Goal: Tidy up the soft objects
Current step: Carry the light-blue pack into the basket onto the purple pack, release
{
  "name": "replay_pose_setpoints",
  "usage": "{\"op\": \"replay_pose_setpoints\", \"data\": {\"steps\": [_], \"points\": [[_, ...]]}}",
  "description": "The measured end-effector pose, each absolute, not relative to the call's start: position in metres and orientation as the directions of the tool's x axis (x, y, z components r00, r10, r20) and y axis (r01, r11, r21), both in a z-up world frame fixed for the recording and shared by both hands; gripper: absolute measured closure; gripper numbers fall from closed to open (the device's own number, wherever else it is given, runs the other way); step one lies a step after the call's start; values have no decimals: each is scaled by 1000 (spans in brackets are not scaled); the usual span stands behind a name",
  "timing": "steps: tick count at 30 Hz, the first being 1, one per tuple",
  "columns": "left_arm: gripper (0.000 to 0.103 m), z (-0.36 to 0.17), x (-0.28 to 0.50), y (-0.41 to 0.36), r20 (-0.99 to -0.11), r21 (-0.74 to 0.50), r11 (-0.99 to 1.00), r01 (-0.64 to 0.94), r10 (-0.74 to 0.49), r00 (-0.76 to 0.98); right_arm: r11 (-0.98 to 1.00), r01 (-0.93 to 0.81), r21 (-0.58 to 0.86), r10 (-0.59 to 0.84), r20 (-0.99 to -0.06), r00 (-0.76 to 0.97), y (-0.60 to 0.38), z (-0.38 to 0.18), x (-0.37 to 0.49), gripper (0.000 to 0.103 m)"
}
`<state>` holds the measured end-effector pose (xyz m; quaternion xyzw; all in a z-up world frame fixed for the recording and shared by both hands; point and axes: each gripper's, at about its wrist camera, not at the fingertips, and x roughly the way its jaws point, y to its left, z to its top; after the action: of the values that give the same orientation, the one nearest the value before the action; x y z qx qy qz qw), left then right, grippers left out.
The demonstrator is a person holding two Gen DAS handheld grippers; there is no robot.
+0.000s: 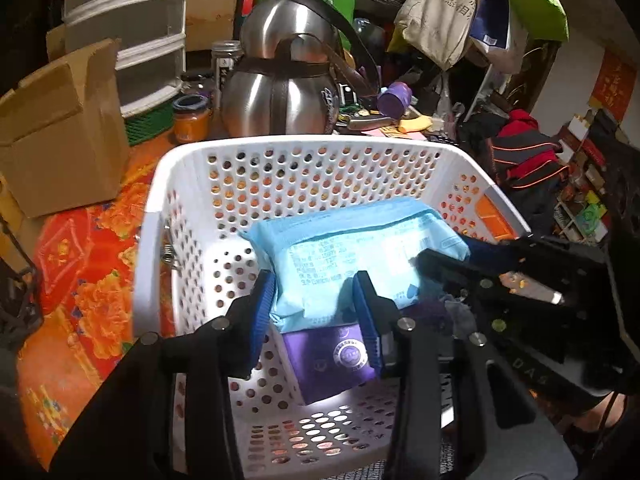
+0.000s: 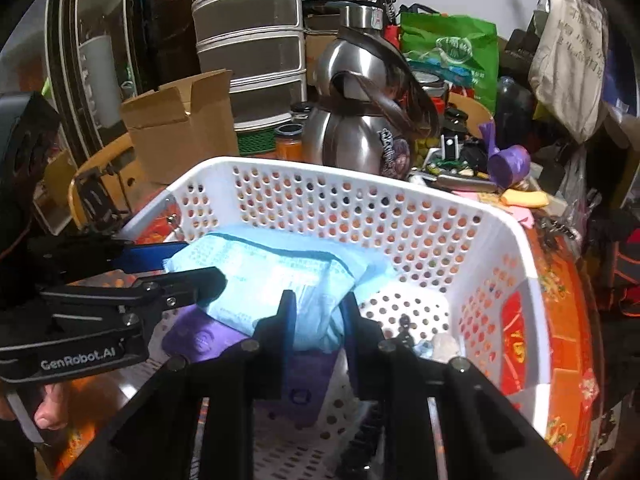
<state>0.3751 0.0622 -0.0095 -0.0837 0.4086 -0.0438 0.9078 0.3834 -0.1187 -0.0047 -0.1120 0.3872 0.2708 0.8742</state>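
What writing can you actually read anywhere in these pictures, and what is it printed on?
"GenRobot.AI": on the left hand-held gripper, along its black body.
"DAS": partial letters on the right hand-held gripper.
Blue pack: small print, too blurred to read.
Purple pack: round seal, unreadable.
Canvas bag: Chinese characters, too blurred.

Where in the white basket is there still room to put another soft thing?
Bare floor lies right of the blue pack, toward the basket's right wall. The left side is crowded: purple pack, and both the left gripper and right gripper pinch the blue pack.
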Motion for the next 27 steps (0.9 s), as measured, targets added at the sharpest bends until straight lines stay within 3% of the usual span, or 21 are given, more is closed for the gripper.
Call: {"op": "replay_pose_setpoints", "data": {"steps": [2,4,6,7,9,17,19,27], "points": [[61,-2,368,65,-716,-175,984,-1,-127,687,844,-536,-19,357,-727,587,-122,-1,380,79],[53,7,361,71,-692,-218,976,-7,-150,706,856,-517,-2,357,-721,595,-130,5,380,62],[37,17,354,76,-670,-242,970,-17,-155,726,864,-504,11,357,-718,598,-136,10,379,50],[34,23,351,77,-660,-242,970,-12,-155,735,872,-489,12,353,-708,612,-140,13,378,46],[30,31,347,73,-651,-216,976,-4,-141,746,877,-480,25,362,-691,626,-145,21,375,44],[29,47,306,72,-635,-207,978,2,-136,760,881,-467,76,393,-667,633,-161,40,347,43],[29,46,286,71,-638,-181,983,-13,-107,763,875,-476,83,411,-647,643,-168,39,327,37],[28,30,217,81,-632,-231,972,-40,-118,766,870,-482,102,432,-628,648,-193,21,264,33]]}}
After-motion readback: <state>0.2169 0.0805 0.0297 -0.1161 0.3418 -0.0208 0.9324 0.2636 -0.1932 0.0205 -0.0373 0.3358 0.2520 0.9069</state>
